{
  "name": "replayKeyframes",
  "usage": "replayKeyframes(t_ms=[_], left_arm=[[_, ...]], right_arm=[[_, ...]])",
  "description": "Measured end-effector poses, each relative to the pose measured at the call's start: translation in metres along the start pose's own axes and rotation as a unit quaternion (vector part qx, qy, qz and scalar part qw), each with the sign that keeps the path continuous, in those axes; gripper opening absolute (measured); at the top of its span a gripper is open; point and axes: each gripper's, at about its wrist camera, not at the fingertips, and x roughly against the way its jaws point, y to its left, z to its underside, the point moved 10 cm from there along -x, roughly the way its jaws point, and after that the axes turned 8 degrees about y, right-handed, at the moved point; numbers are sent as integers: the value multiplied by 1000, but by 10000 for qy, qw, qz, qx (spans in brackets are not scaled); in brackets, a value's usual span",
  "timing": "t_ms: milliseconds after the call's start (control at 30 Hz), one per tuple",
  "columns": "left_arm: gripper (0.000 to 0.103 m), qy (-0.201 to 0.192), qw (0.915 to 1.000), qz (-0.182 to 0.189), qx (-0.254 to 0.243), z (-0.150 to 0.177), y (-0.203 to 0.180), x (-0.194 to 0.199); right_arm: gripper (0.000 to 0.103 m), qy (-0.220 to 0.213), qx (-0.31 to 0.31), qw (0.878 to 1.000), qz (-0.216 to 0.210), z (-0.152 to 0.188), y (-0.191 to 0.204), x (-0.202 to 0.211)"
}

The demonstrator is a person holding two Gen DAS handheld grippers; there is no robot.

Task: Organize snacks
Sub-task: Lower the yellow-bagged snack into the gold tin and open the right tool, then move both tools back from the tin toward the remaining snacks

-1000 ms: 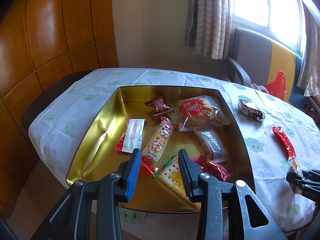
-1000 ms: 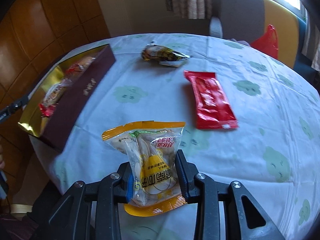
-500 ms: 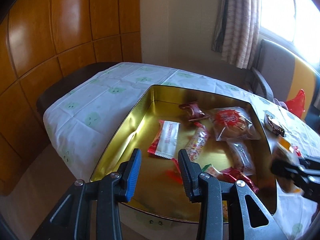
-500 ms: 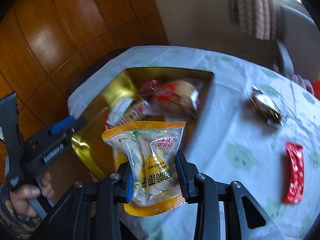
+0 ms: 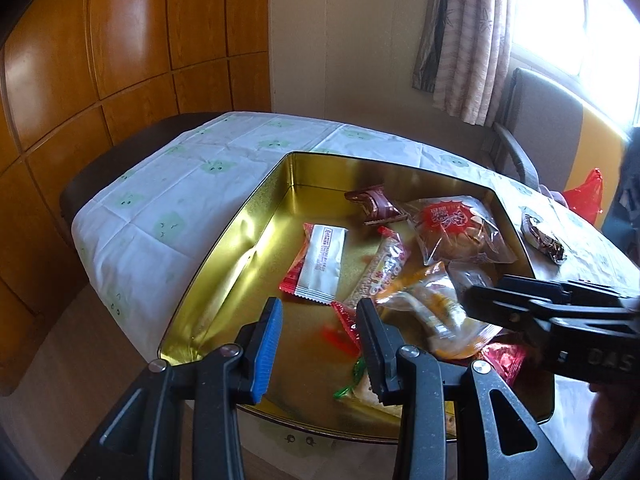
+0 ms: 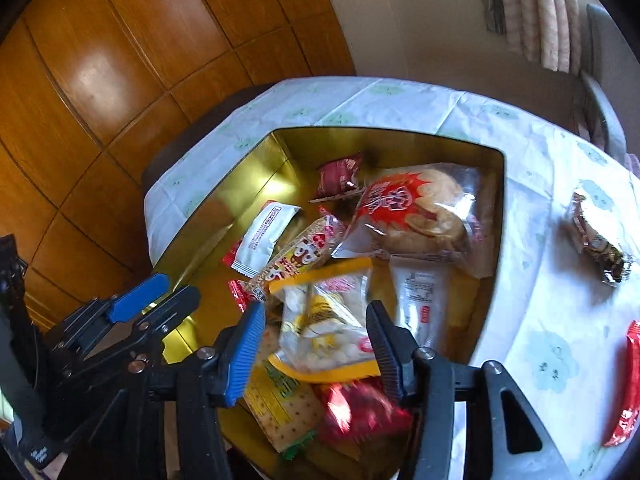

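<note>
**Yellow-edged snack bag loose over the gold tin**

As the right tongs (image 6: pixel 316 344) hang above the open gold-coloured metal tin (image 6: pixel 240 184), their jaws have just been opening, and the clear snack bag with yellow edges (image 6: pixel 320 320) sits between them, blurred, with a gap showing on either side, so the pads do not press it. In the left wrist view the same bag (image 5: pixel 436 312) lies tilted just ahead of the right tongs (image 5: pixel 492 300), over the other packets in the tin (image 5: pixel 240 240).

The left tongs (image 5: pixel 318 344) stand apart with nothing between them, low over the near end of the tin. Inside the tin lie a white sachet with red ends (image 5: pixel 322 264), a long printed bar (image 5: pixel 384 268), a small maroon packet (image 5: pixel 376 204) and a clear bag with a red burst label (image 5: pixel 452 232). Out on the worktop with its white cloth printed in green (image 6: pixel 532 320) rest a dark foil-wrapped snack (image 6: pixel 596 240) and, at the right edge, a red wrapper (image 6: pixel 628 384), both well apart from the tin.
</note>
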Motion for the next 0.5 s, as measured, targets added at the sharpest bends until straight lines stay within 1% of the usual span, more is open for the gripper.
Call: replayKeyframes(t_ms=[67, 167, 267, 500], left_arm=[[40, -43, 10000, 32, -31, -1, -3, 3], [45, -104, 9999, 86, -83, -2, -9, 9], [45, -169, 9996, 133, -180, -3, -15, 15], [49, -256, 9984, 280, -421, -3, -34, 27]], right_arm=[[54, -122, 15, 9999, 57, 5, -2, 10], [54, -307, -12, 9993, 197, 13, -8, 28], [54, -468, -73, 9982, 375, 23, -17, 44], [54, -764, -433, 9939, 670, 48, -50, 79]])
